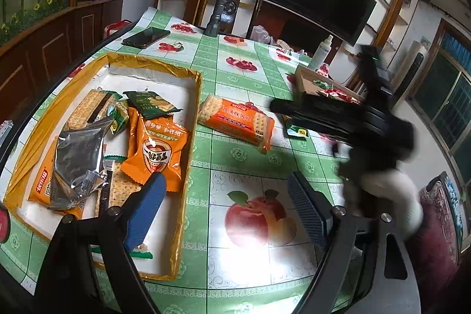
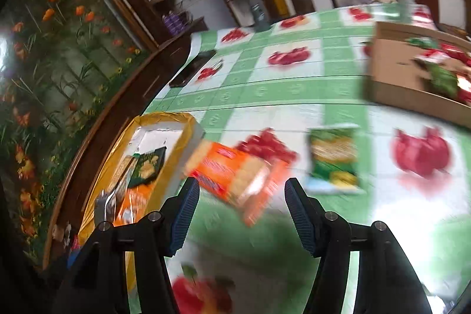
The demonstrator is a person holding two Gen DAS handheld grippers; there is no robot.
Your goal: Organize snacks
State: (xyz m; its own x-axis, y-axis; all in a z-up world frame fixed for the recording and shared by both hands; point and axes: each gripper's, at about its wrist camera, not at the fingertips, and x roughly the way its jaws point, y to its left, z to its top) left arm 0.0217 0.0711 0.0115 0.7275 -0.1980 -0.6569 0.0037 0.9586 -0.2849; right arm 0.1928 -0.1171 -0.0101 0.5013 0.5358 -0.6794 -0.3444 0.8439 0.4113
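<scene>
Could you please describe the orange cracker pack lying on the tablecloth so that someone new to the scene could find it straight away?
Start at the yellow-rimmed tray on the green fruit-print tablecloth. Just outside the tray's right-hand wall, flat on the cloth, lies the orange cracker pack. Unlike the orange packets inside the tray, it lies alone on the cloth, long, with square crackers visible at both ends.

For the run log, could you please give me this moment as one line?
left gripper: open, empty | right gripper: open, empty, facing cracker pack | pack: on table beside tray | green packet: loose
</scene>
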